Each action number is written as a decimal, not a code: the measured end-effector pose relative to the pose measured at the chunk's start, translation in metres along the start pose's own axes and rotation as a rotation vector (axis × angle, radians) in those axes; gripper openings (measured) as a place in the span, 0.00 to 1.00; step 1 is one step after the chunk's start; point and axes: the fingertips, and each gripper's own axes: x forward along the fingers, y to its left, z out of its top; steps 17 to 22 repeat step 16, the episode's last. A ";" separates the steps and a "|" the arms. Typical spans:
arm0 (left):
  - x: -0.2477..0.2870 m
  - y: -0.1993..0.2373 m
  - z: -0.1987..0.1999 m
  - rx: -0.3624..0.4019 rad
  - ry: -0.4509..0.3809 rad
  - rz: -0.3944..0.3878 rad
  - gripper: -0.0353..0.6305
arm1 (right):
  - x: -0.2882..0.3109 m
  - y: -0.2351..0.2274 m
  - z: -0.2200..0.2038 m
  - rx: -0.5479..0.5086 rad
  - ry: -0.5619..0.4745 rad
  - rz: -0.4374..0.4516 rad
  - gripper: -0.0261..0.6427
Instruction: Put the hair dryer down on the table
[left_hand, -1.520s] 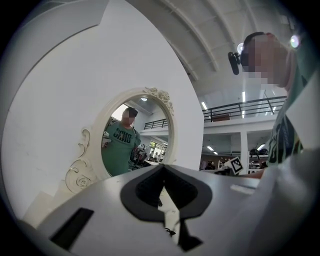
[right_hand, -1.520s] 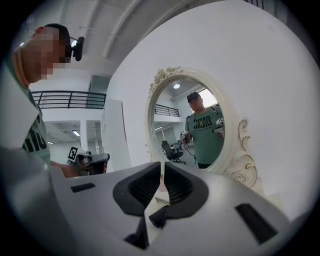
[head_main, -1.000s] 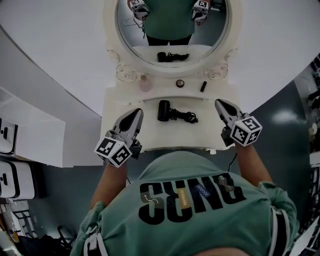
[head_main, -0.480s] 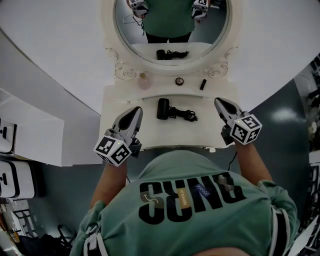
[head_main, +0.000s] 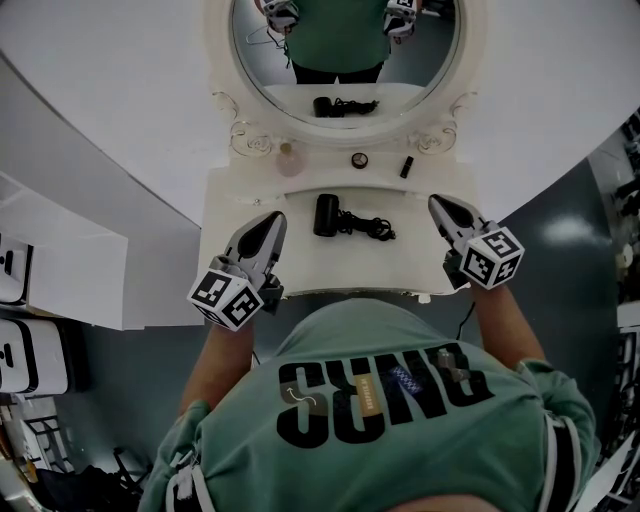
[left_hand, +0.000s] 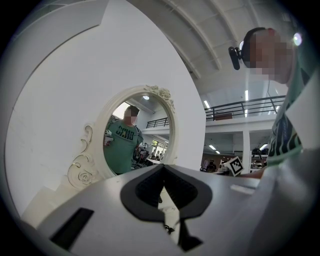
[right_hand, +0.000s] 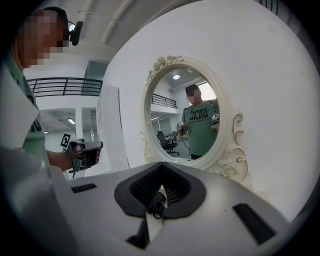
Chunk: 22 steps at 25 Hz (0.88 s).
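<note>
Hair dryer lies on table. My left gripper and right gripper: jaws together, empty. Best I lift both away without snagging its cord

Both arms reach forward, elbows bent, one gripper per hand. The left gripper points forward and slightly inward, with the left marker cube at its rear, nearest the body. Its jaws meet at the tips with nothing between them. The right gripper mirrors it, angled inward, with the right marker cube at the rear. Its jaws are closed and empty. The left forearm and right forearm are bare. The grippers are well apart and roughly level.
</note>
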 end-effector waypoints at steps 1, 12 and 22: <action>0.000 0.000 0.000 -0.001 0.000 0.000 0.06 | 0.000 0.001 0.000 -0.003 0.002 0.002 0.03; -0.005 -0.001 -0.004 -0.008 0.004 0.002 0.06 | 0.001 0.007 -0.002 -0.009 0.008 0.018 0.03; -0.007 0.000 -0.005 -0.010 0.003 0.004 0.06 | 0.003 0.009 -0.004 -0.015 0.012 0.024 0.03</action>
